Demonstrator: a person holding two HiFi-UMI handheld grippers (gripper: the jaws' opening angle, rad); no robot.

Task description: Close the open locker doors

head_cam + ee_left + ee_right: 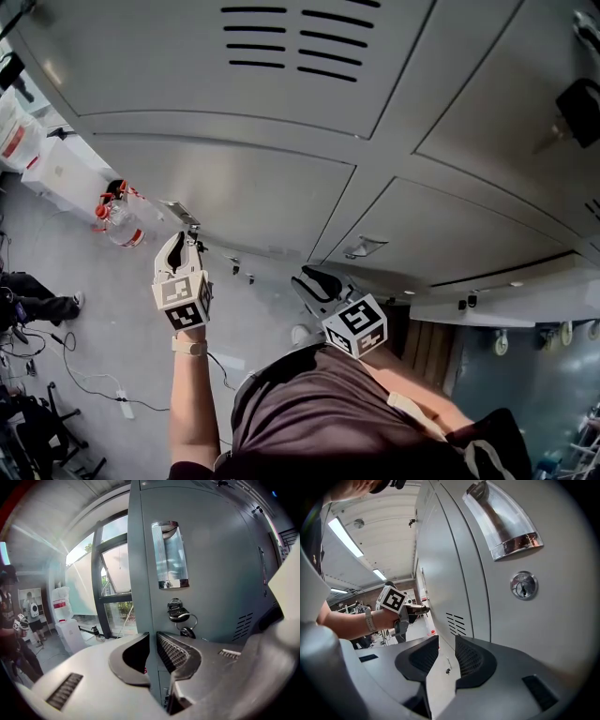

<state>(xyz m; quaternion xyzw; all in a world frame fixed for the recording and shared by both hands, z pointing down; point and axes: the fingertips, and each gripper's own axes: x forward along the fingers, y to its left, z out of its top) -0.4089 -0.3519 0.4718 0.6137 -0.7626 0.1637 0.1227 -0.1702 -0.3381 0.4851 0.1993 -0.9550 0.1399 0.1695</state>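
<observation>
Both grippers point forward and slightly down. The left hand-held gripper (152, 641) is clamped on the left door (211, 550) at its edge, just below the key (178, 613). The right hand-held gripper (446, 648) is clamped on the right door (440, 681) at its edge. Open floor (112, 309) lies to the left.

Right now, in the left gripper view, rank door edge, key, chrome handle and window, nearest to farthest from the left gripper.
1. Door edge, between its jaws.
2. Key, just above.
3. Chrome handle, higher up the door.
4. Window, far left.
</observation>
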